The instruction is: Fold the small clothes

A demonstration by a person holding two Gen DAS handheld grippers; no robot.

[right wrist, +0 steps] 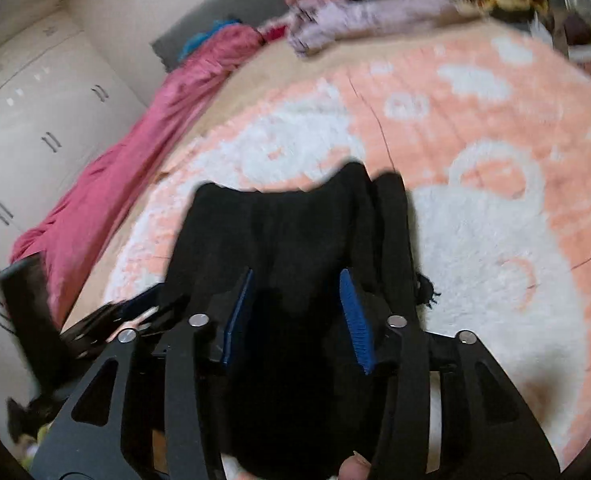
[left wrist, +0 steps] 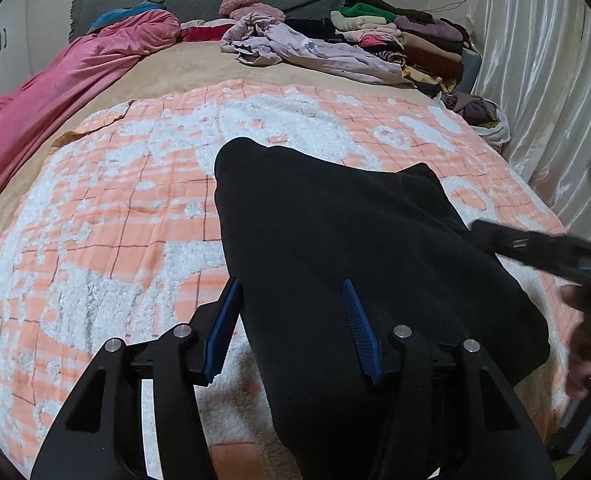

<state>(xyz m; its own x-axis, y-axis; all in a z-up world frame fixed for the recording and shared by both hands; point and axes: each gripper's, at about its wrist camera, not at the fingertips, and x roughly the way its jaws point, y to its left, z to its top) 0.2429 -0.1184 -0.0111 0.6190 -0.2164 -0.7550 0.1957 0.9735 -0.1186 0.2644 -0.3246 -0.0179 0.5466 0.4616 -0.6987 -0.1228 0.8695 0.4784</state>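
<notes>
Left wrist view: looks forward and down along its blue-padded fingers, close above a folded black garment on the orange-and-white checked fleecy blanket covering the bed. Right wrist view: blurred, set equally close, facing the same way from the garment's other side. Both share the garment, blanket, crumpled pink quilt and lilac clothes heap.

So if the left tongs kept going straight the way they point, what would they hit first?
Most likely the black garment: the left tongs straddle its left edge, jaws apart, above the peach-and-white blanket. Depth is hard to judge.
</notes>
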